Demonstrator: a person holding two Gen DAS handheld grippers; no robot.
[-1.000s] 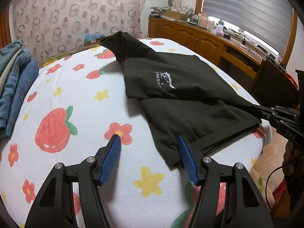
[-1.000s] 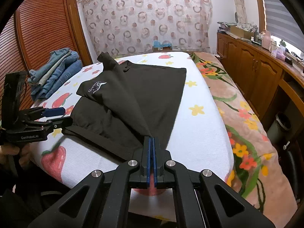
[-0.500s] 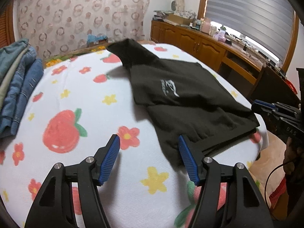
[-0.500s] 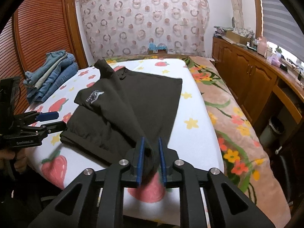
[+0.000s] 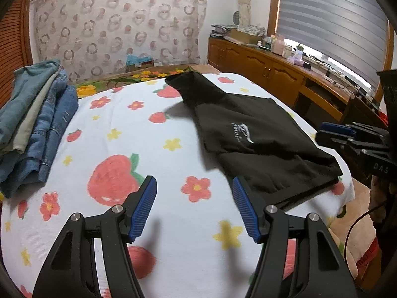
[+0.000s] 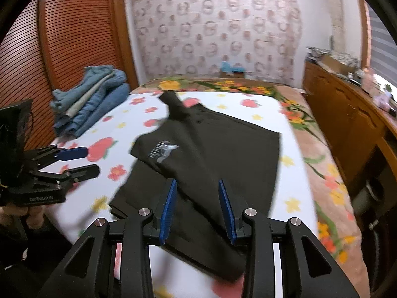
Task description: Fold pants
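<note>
2 grippers are hovering apart: right gripper (image 6: 197,208), just opened, is sitting over the black pants' (image 6: 213,154) near edge; left gripper (image 5: 194,207) is hanging empty beside them.

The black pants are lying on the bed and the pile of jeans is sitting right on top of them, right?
Not quite. The black pants do lie on the bed, but the pile of jeans sits apart from them, on the bed's far left side. The left wrist view shows bare sheet between them.
</note>
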